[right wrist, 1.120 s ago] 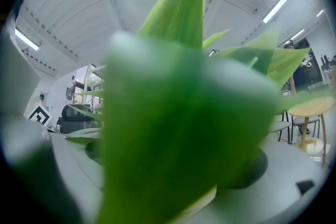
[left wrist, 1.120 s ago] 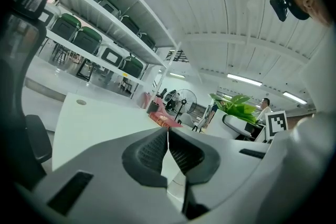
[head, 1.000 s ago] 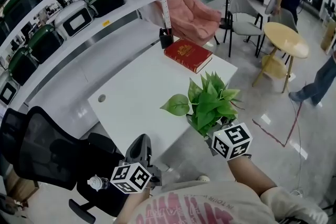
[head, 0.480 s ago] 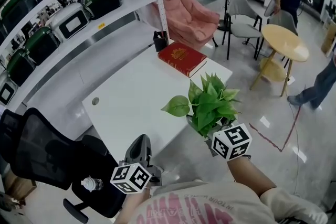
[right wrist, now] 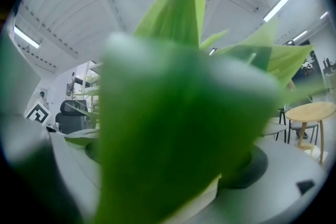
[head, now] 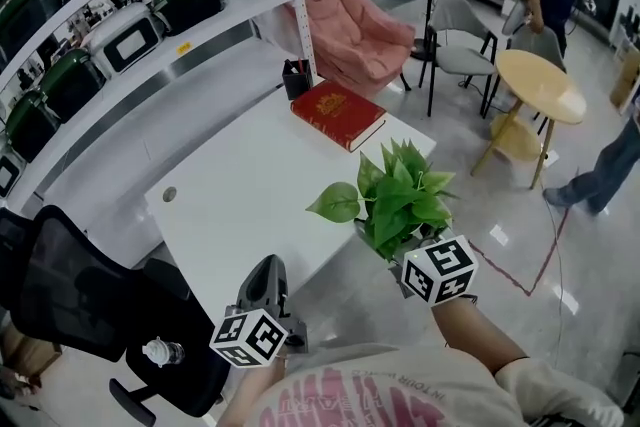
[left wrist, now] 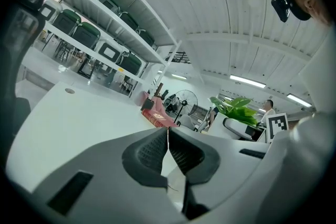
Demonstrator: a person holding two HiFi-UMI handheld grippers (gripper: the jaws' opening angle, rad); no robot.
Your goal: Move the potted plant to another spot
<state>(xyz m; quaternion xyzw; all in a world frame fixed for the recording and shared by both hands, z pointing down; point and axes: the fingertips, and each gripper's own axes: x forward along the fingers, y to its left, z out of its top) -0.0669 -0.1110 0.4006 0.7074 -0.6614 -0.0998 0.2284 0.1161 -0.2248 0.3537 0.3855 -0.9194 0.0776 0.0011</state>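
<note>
The potted plant, a bunch of broad green leaves, hangs in the air beside the white table's near right edge. My right gripper is shut on its pot, which the leaves mostly hide. In the right gripper view the leaves fill the picture, and a pale pot rim shows low between the jaws of the right gripper. My left gripper hovers at the table's near corner, shut and empty. Its pads meet in the left gripper view, where the plant shows at the right.
A red book and a dark pen holder lie at the table's far end. White shelving with green cases runs along the left. A black office chair stands near left. A pink armchair, a grey chair, a round wooden table and people stand beyond.
The table and the book have drifted left and up in the head view. Both grippers and the held plant keep their places in the picture.
</note>
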